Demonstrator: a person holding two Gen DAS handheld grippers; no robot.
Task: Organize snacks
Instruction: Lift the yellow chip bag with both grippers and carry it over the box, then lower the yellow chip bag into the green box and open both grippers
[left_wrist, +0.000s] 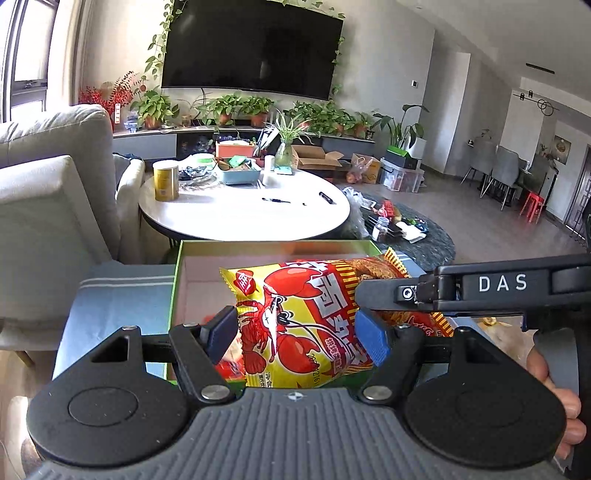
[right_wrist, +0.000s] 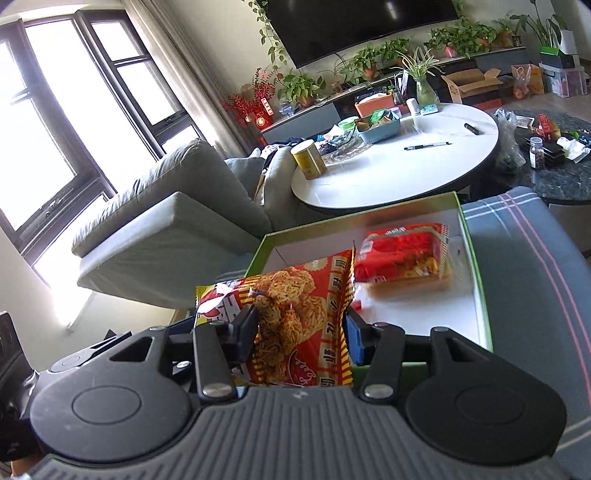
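Note:
A yellow and red snack bag (left_wrist: 295, 321) printed with a lobster hangs over an open green box (left_wrist: 176, 280) with a white inside. My left gripper (left_wrist: 297, 334) is shut on the bag's near part, one pad on each side. My right gripper (left_wrist: 406, 295) reaches in from the right and pinches the bag's far end. In the right wrist view that end of the snack bag (right_wrist: 295, 321) shows a noodle-snack picture, and my right gripper (right_wrist: 301, 332) is shut on it. A second red snack pack (right_wrist: 406, 254) lies inside the green box (right_wrist: 478, 258).
The box rests on a blue striped cloth surface (right_wrist: 524, 266). Behind it stands a round white table (right_wrist: 399, 173) with a yellow can (right_wrist: 308, 160), pens and a blue tray. A grey sofa (right_wrist: 166, 214) is at the left. A person's hand (left_wrist: 554, 391) holds the right gripper.

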